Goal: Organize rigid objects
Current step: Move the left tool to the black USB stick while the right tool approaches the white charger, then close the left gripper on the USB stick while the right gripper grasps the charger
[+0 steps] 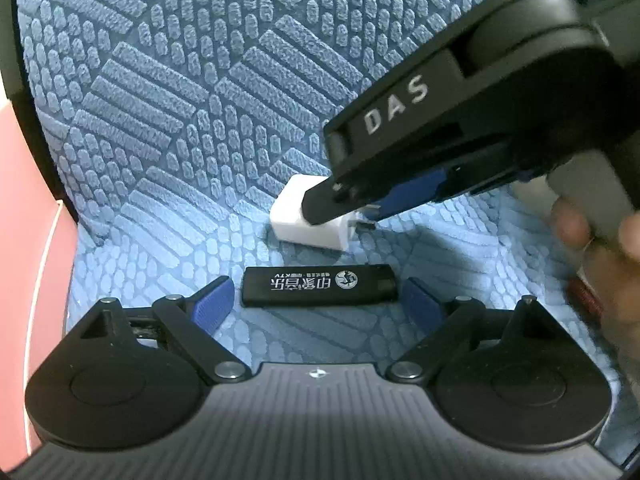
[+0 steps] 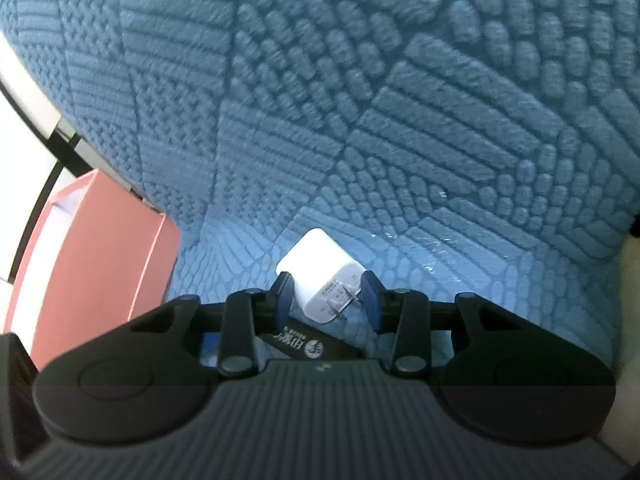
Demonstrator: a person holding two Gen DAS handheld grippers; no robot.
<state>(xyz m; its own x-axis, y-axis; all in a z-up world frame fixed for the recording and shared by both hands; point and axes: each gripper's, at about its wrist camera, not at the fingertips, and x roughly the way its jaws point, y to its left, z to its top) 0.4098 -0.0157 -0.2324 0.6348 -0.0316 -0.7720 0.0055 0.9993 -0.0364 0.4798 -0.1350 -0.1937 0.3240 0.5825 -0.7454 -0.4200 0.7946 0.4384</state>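
Observation:
A white charger plug (image 2: pixel 316 268) lies on the blue textured mat (image 2: pixel 400 140), its prongs facing the camera. My right gripper (image 2: pixel 326 296) straddles it, and both blue pads touch its sides, so it is shut on the plug. In the left wrist view the same gripper (image 1: pixel 344 208) reaches in from the upper right and covers part of the plug (image 1: pixel 292 216). A black lighter (image 1: pixel 320 290) with white print lies flat just in front of my left gripper (image 1: pixel 320 306). That gripper stands open, with its pads clear of the lighter's ends. In the right wrist view, part of the lighter (image 2: pixel 316 346) shows under the right gripper.
A pink box (image 2: pixel 100 264) stands at the mat's left edge, also visible in the left wrist view (image 1: pixel 24 280). A person's hand (image 1: pixel 600 248) holds the right gripper at the right side. A small red object (image 1: pixel 584 300) lies near that hand.

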